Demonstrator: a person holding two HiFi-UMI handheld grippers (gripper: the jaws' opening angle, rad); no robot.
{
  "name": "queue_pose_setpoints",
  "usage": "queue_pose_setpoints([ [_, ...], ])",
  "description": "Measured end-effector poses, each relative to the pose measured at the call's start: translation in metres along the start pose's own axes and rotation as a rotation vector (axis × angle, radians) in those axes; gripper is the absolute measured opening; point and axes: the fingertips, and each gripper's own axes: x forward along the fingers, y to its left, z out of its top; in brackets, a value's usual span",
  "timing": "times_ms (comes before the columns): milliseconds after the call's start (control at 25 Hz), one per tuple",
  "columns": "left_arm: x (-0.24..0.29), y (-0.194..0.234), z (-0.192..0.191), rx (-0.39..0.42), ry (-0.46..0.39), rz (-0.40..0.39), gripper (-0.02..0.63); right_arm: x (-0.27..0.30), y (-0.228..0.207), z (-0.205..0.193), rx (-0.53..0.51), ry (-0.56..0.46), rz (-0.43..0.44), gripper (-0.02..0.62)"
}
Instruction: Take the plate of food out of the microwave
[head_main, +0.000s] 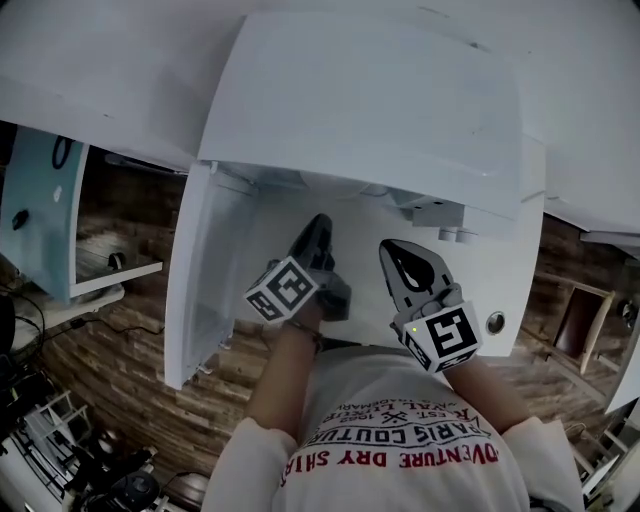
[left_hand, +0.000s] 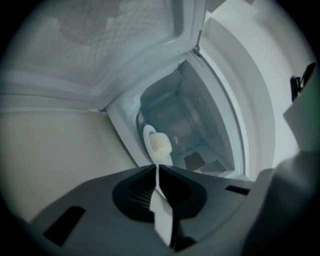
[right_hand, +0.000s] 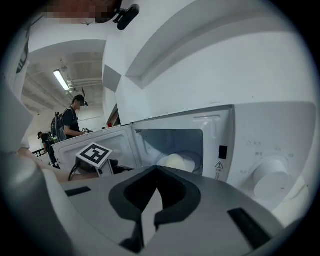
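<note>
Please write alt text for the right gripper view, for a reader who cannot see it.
An open white microwave holds a plate of pale food, seen over the shut, empty right tongs in the foreground. Its door stands open to the left, with the left gripper's marker cube before it; a dial sits at right.
</note>
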Motion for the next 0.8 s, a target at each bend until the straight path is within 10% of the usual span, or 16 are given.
queue_pose_setpoints([
  [320, 0.033, 0.007, 0.006, -0.355, -0.051, -0.135, 0.13, 0.011, -0.004, -0.003, 0.009, 0.024, 0.02, 0.005],
  [800, 0.052, 0.012, 0.011, -0.479, -0.067, -0.112, 0.132, 0.014, -0.012, -0.01, 0.012, 0.068, -0.005, 0.005],
])
